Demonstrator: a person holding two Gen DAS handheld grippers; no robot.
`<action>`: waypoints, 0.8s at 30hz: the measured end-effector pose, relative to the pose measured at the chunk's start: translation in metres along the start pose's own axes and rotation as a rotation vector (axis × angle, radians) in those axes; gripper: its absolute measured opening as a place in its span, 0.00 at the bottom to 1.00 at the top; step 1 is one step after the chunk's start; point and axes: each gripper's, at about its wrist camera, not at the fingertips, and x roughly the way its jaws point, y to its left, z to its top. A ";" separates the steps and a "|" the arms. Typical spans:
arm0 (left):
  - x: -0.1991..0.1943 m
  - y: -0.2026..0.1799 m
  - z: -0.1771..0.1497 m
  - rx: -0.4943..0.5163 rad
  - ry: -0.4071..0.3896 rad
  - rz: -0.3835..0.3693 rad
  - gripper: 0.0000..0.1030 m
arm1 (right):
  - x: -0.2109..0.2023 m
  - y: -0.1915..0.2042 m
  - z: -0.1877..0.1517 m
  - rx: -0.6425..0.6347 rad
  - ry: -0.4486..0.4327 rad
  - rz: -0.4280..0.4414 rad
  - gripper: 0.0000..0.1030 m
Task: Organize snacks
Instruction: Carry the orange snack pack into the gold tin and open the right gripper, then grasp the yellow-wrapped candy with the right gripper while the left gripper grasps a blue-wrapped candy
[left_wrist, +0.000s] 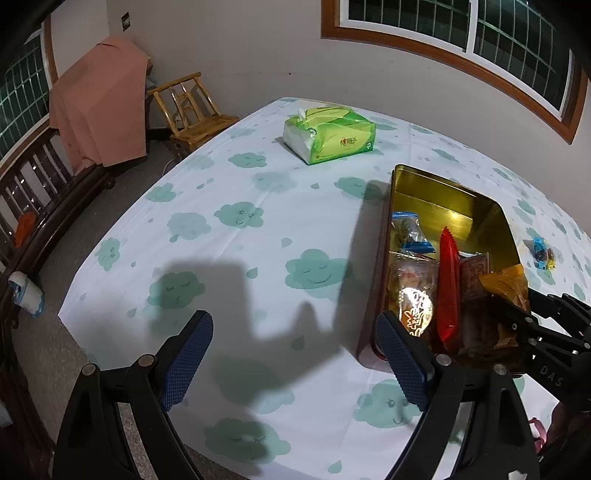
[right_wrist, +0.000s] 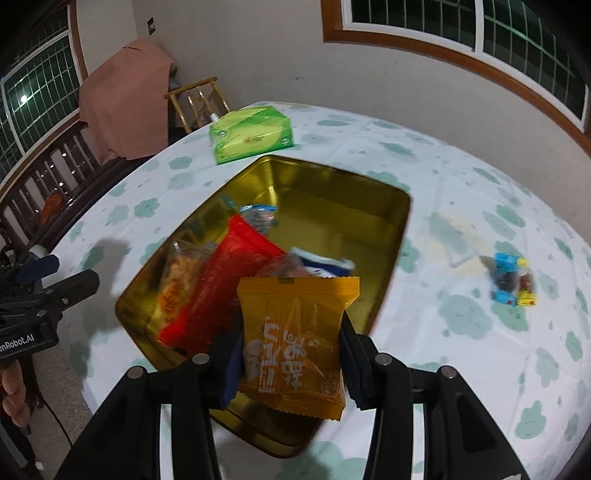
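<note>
The right claw pinches an orange snack packet by its side edges, pads pressed against the wrapper, and holds it above the near end of the gold tin; in my judgement it is carried there for release among the snacks already inside. The tin holds a red packet, a blue-ended packet toward its far end and a clear-wrapped pastry on the left. The left claw stands spread and empty over the counter, just left of the tin, apparently waiting clear of the drop. One small blue-and-yellow snack remains loose on the counter, well to the right of the tin. A green tissue pack lies beyond the tin's far end.
</note>
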 end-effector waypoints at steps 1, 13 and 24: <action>0.000 0.001 0.000 -0.002 0.001 0.001 0.85 | 0.001 0.002 0.001 -0.004 -0.003 0.000 0.44; 0.002 0.002 -0.003 0.002 0.016 0.000 0.85 | 0.011 0.007 0.002 -0.008 0.015 0.004 0.47; -0.008 -0.015 0.002 0.025 0.001 -0.011 0.85 | 0.003 0.005 -0.001 -0.040 0.020 0.021 0.53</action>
